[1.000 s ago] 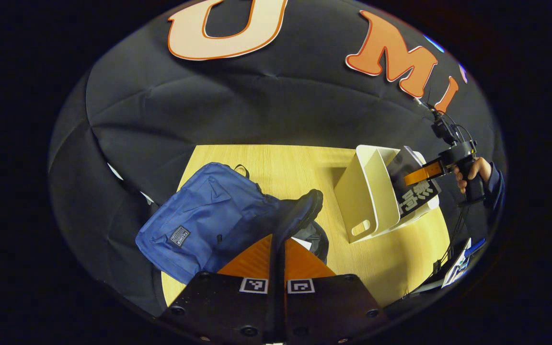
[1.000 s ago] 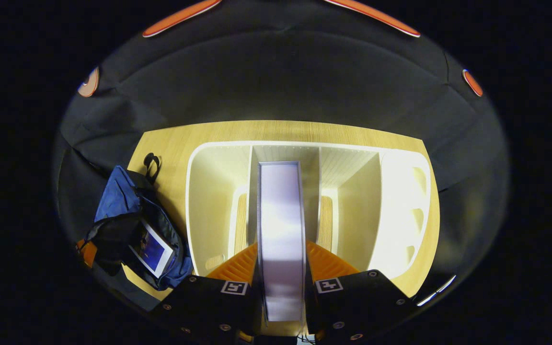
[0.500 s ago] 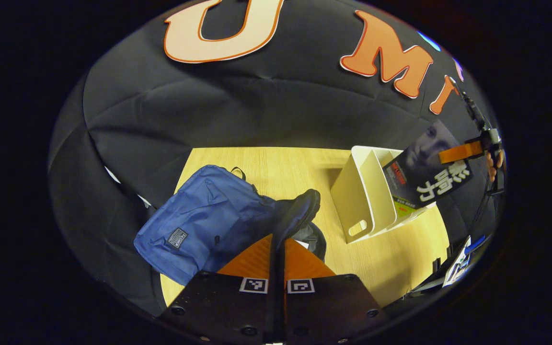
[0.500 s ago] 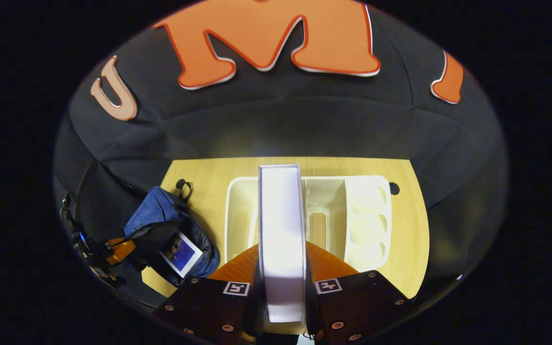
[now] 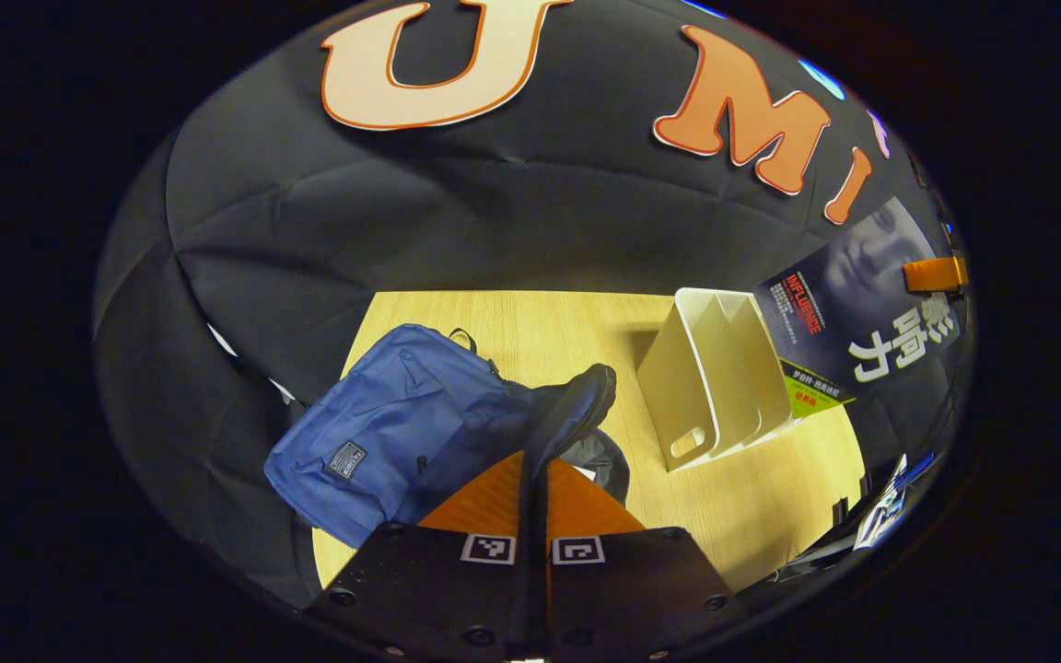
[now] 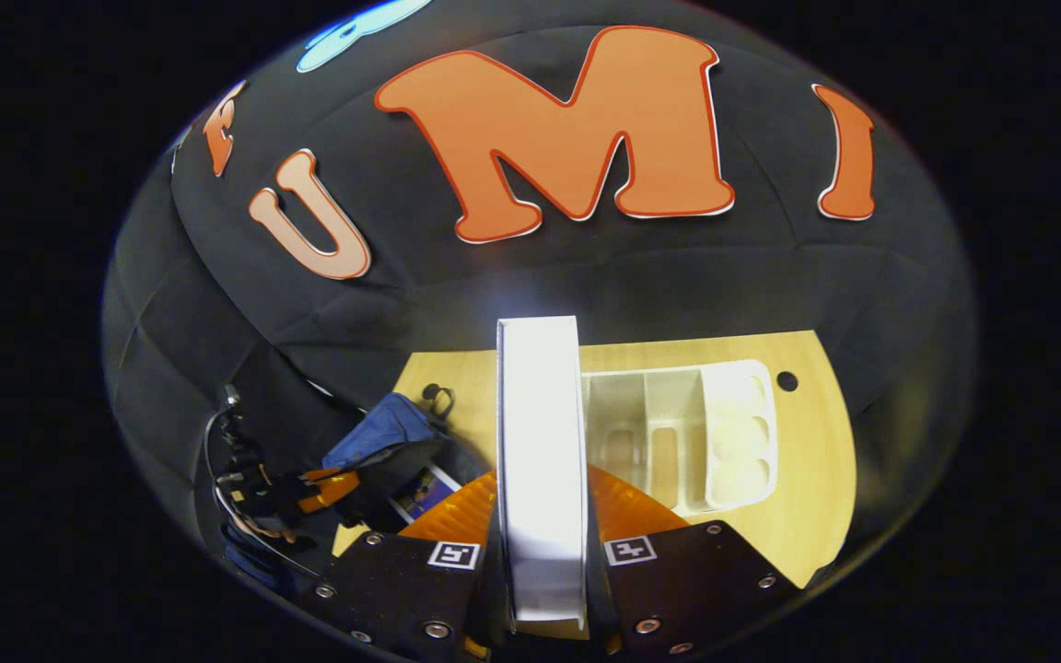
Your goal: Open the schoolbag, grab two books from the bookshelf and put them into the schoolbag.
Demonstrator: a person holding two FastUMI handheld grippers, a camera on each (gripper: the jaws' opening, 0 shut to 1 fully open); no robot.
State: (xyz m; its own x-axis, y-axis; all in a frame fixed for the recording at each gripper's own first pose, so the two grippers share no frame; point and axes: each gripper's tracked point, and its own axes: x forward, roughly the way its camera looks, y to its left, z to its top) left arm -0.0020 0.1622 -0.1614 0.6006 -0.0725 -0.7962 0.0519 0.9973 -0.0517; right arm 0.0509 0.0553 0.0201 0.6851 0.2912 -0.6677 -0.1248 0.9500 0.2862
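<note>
Right hand-held gripper [image 6: 540, 571]: my fingers clamp the book [image 6: 540, 460], lower centre.
Left hand-held gripper [image 5: 535, 516]: pinches the schoolbag [image 5: 402, 433] rim, lower centre.
Bookshelf [image 6: 678, 433]: on the surface [image 6: 816, 479], right of centre.
Technique: I'd keep the book edge-on and lower it into the held-open mouth.
Change: book has risen clear of the bookshelf.

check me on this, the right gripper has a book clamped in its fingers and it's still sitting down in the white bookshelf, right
Not quite. The right gripper does have the book clamped in its fingers, but the book is lifted clear of the white bookshelf, not sitting in it. The left gripper view shows it held up in the air beside the shelf.
</note>
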